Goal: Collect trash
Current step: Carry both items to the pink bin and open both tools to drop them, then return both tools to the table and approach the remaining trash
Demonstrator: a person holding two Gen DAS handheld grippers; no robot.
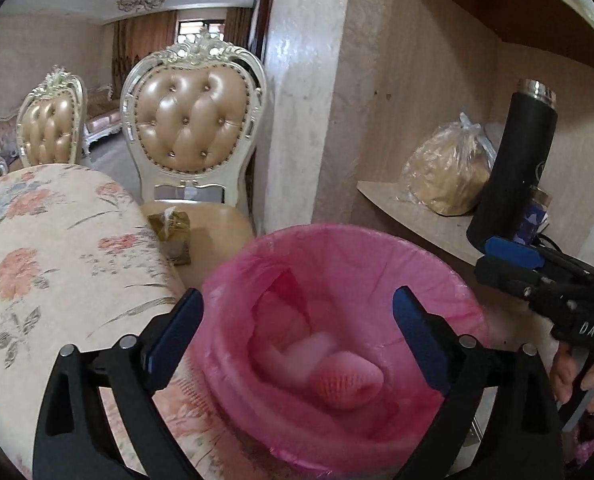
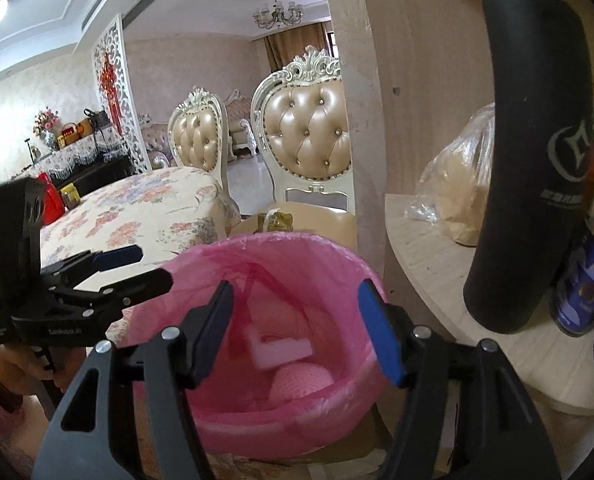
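Both grippers, left and right, hang spread and empty over the pink-lined bin holding foam scraps.

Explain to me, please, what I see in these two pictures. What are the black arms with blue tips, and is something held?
No robot is here. A person holds one hand-operated gripper in each hand, and a camera on each looks forward along its two fingers.

In the left wrist view, the left gripper is open over a bin with a pink bag; the right gripper shows at the side. The right wrist view shows the right gripper open over the same bin, with the left gripper beside it.

Neither holds anything. Inside lie a pink foam net and a white piece. Nearby are a flowered table, a chair and a black flask on a shelf.
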